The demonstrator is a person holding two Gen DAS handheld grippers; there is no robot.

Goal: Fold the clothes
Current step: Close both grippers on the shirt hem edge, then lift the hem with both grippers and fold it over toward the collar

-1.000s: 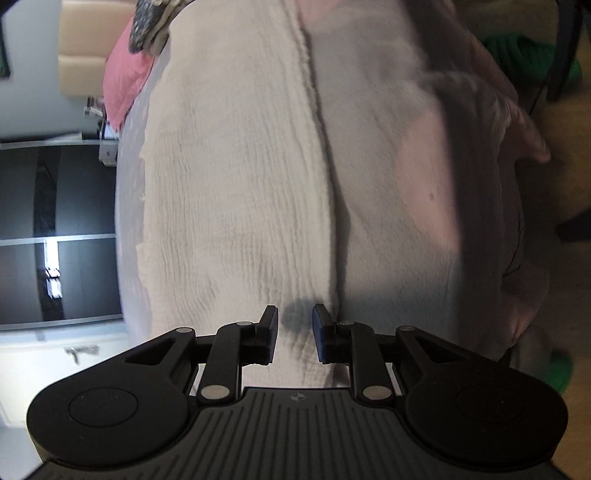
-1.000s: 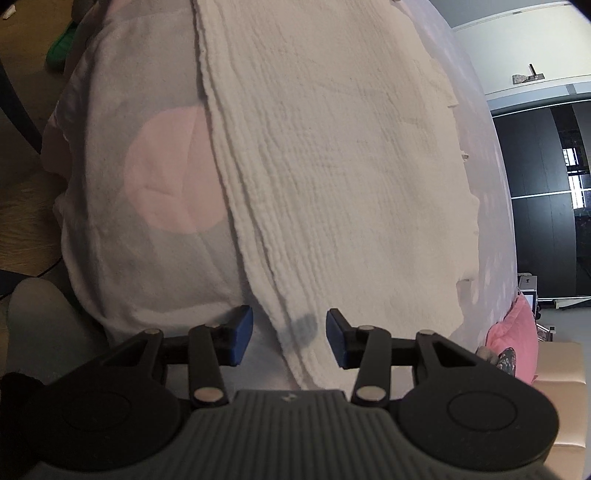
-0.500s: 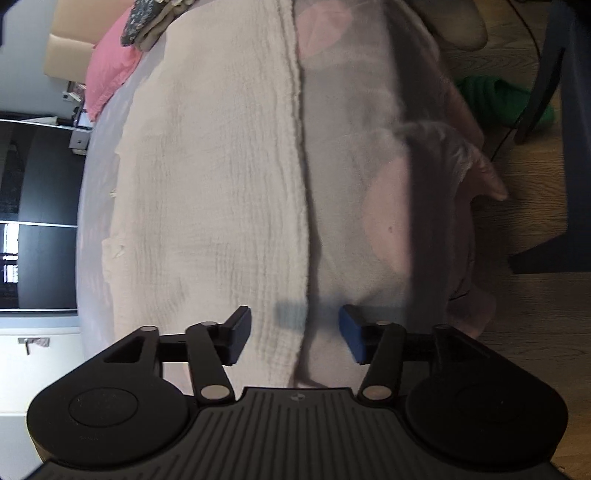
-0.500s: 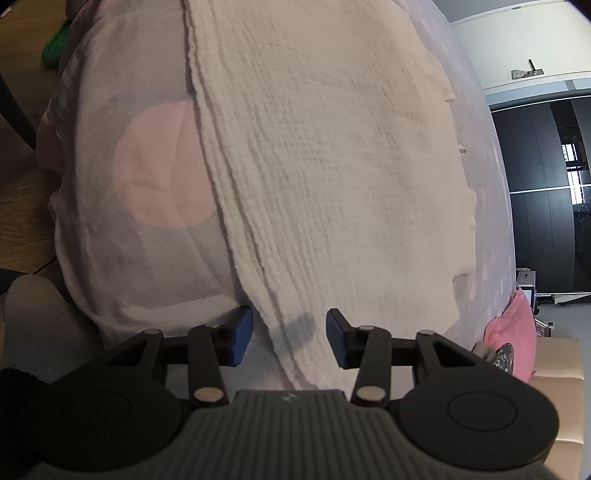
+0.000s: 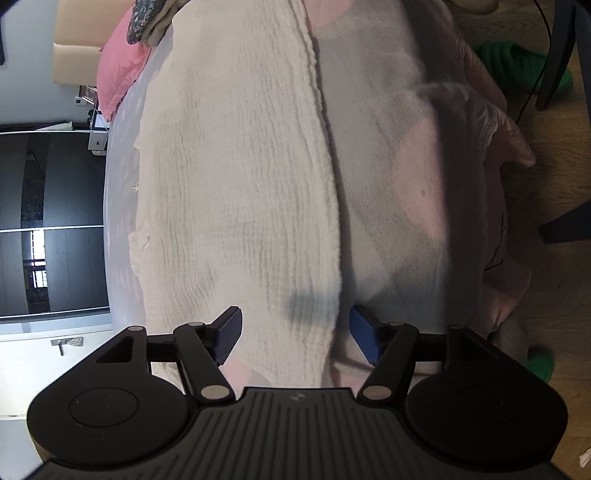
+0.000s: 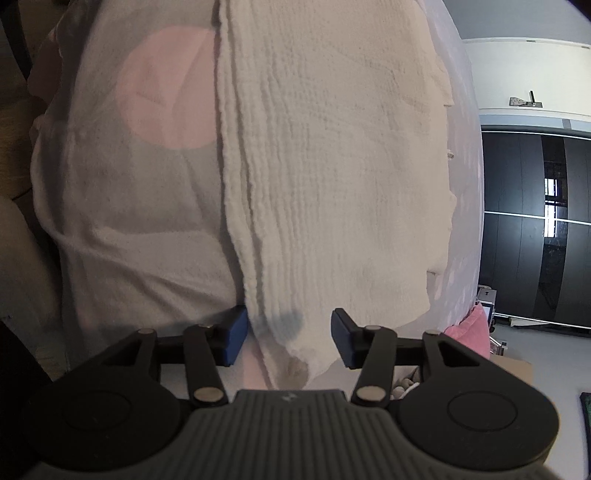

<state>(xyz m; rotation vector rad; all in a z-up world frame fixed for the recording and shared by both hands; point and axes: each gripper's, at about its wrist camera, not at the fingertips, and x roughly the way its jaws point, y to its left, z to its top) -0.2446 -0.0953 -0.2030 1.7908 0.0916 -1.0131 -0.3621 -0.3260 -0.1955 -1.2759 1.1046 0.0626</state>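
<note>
A cream crinkled cloth point(image 5: 236, 177), folded in layers, lies flat on a bed with a pale sheet with pink dots point(image 5: 413, 192). Its layered edge runs down the middle of both views. My left gripper point(image 5: 295, 338) is open and empty, its jaws either side of the cloth's near corner. In the right wrist view the same cloth point(image 6: 332, 166) fills the middle. My right gripper point(image 6: 288, 341) is open and empty, straddling the cloth's near layered corner just above it.
A pink pillow point(image 5: 118, 74) and a patterned garment point(image 5: 147, 22) lie at the head of the bed. Green slippers point(image 5: 517, 66) and dark chair legs point(image 5: 554, 55) stand on the wood floor. A dark wardrobe point(image 6: 535, 229) stands beyond the bed.
The left gripper opened wide, from nearly shut, and let go of the cloth. The right gripper stayed open and moved closer to the cloth's near corner.
</note>
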